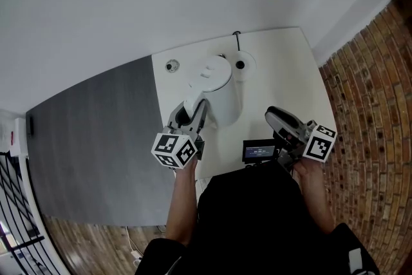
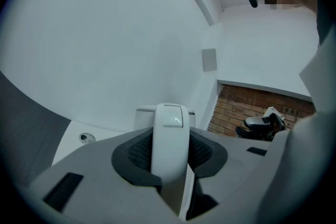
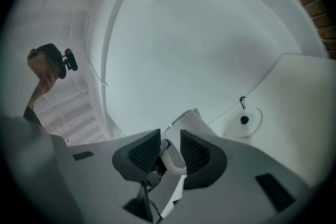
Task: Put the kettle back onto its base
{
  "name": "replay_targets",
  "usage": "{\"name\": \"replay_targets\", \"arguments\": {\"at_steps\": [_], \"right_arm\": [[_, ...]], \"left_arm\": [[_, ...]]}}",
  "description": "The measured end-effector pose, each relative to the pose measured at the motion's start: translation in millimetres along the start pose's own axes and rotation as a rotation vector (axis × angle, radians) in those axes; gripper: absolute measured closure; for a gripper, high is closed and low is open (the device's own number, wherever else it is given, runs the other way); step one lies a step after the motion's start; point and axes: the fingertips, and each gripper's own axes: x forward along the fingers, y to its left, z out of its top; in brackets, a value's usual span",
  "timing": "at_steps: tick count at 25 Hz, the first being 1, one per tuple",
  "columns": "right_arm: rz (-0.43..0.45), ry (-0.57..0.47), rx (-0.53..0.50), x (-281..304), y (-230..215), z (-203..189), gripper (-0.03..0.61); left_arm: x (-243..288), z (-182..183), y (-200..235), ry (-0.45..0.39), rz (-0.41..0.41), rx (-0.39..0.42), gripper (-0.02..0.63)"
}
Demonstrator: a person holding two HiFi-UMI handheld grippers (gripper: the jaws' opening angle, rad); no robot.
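Observation:
A white kettle (image 1: pixel 214 85) is on the white table (image 1: pixel 283 74), just left of and nearer than its round white base (image 1: pixel 243 64), whose centre plug is black. My left gripper (image 1: pixel 196 114) is shut on the kettle's handle (image 2: pixel 170 150), which fills the gap between the dark pads. I cannot tell whether the kettle rests on the table. My right gripper (image 1: pixel 274 114) is near the front edge, right of the kettle, open a little with nothing between its pads. In the right gripper view the kettle (image 3: pixel 195 124) and base (image 3: pixel 244 120) lie ahead of that gripper (image 3: pixel 170 152).
A small round fitting (image 1: pixel 172 65) sits at the table's far left corner. A black device with a lit screen (image 1: pixel 259 151) is at the front edge. Grey floor (image 1: pixel 96 138) lies left of the table, brick (image 1: pixel 367 93) to the right.

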Motion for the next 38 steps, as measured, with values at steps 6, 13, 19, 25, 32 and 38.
{"name": "replay_targets", "arguments": {"at_steps": [6, 13, 19, 25, 32, 38], "right_arm": [[-0.012, -0.001, -0.001, -2.3, 1.7, -3.1, 0.457], [-0.006, -0.020, 0.028, -9.6, -13.1, 6.9, 0.457], [0.024, -0.050, 0.046, -13.1, -31.3, 32.1, 0.457], [0.041, -0.068, 0.103, -20.7, -64.4, 49.6, 0.457], [0.087, -0.063, 0.157, -20.3, -94.4, 60.8, 0.459], [0.115, -0.075, 0.196, -20.6, -124.4, 75.9, 0.457]], "left_arm": [[2.6, 10.1, -17.4, -0.007, -0.049, 0.034, 0.472], [21.8, 29.8, -34.6, -0.041, -0.078, 0.039, 0.472], [49.0, 38.5, -45.2, -0.036, -0.072, 0.038, 0.472], [82.8, 50.6, -46.2, -0.039, -0.038, 0.019, 0.471], [122.3, 76.9, -41.7, -0.051, 0.034, 0.033, 0.471], [155.5, 91.5, -33.8, -0.050, 0.099, 0.068, 0.471]]}}
